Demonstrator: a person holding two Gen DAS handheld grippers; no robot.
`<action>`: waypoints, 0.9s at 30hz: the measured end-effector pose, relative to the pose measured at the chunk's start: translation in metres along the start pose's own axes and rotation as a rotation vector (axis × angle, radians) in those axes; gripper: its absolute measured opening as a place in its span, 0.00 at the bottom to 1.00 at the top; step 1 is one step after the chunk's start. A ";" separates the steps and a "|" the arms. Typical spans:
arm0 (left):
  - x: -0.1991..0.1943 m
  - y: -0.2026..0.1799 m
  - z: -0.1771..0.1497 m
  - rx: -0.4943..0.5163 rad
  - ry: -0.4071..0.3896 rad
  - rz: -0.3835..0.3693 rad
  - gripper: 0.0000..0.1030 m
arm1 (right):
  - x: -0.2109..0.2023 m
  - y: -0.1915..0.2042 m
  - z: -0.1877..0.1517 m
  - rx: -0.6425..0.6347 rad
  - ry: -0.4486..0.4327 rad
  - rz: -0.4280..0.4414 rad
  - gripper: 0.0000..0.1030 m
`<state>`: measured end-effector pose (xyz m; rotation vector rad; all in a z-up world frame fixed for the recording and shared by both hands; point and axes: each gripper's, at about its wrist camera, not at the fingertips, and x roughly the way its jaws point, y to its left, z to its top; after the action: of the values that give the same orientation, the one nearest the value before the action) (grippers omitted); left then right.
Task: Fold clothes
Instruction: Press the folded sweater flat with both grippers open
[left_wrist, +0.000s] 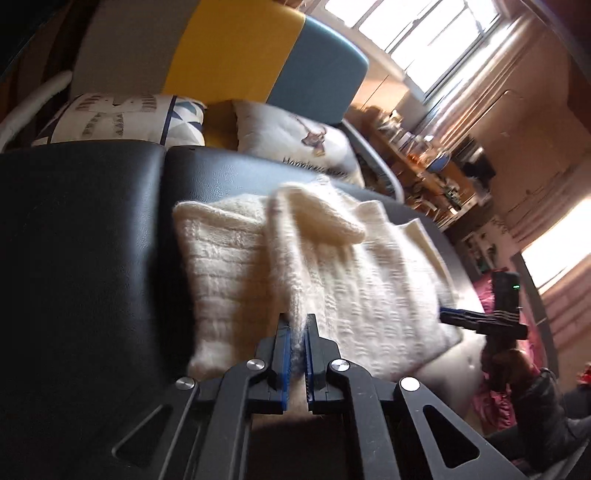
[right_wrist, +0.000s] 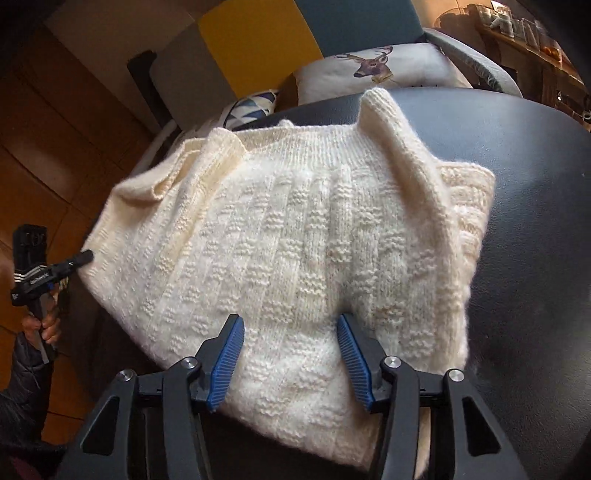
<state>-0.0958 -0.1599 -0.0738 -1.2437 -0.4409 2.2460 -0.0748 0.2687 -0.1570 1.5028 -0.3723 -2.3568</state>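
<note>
Left gripper is clamped on a fuzzy edge of the cream knitted sweater, probably a sleeve, which rises from the pads across the garment. That sweater lies partly folded on a black leather seat, with a deer-print cushion behind it. Right gripper, at the opposite edge, hovers with its jaws wide apart over the sweater's near hem, gripping nothing. My guess is the risk lies in the one-sided hold: pulling the sleeve over with the body unpinned could drag the whole knit along the slick leather and undo the fold, or the loose wool could slip from the pads.
</note>
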 end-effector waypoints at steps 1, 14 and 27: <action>-0.008 0.008 -0.010 -0.039 -0.007 -0.003 0.06 | -0.001 0.000 -0.004 -0.006 0.006 -0.009 0.51; -0.044 0.002 -0.007 0.077 -0.141 0.299 0.29 | -0.007 -0.001 -0.026 -0.019 0.008 0.025 0.52; 0.044 -0.084 0.017 0.976 0.130 0.437 0.34 | -0.011 -0.016 -0.022 0.091 -0.027 0.123 0.52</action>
<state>-0.1047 -0.0673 -0.0516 -0.9587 0.9620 2.1896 -0.0527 0.2866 -0.1627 1.4442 -0.5693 -2.2938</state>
